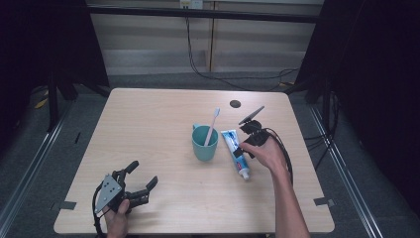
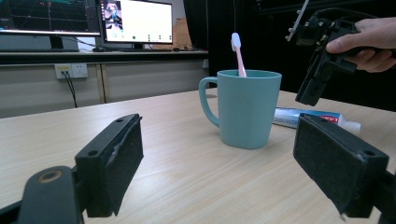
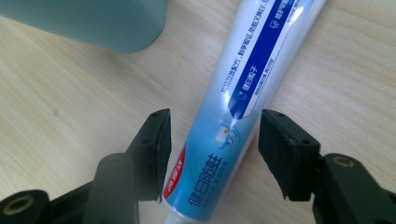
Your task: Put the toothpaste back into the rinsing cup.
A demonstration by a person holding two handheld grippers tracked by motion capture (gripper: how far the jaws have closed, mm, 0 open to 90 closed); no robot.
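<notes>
2 grippers work over the table (image 1: 148, 119), and the right gripper (image 1: 243, 148) is far nearer the tube (image 1: 235, 152). The tube lies flat right of the mug (image 1: 204, 143), its long axis running from mid-table toward the near edge, cap end nearest the person. In the right gripper view the right gripper (image 3: 212, 149) straddles the tube (image 3: 243, 93) across that axis, jaws half spread, a gap showing beside each pad, so nothing is pinched yet. The left gripper (image 1: 140, 181) rests spread wide and empty near the table's near-left corner, well apart from the tube.
</notes>
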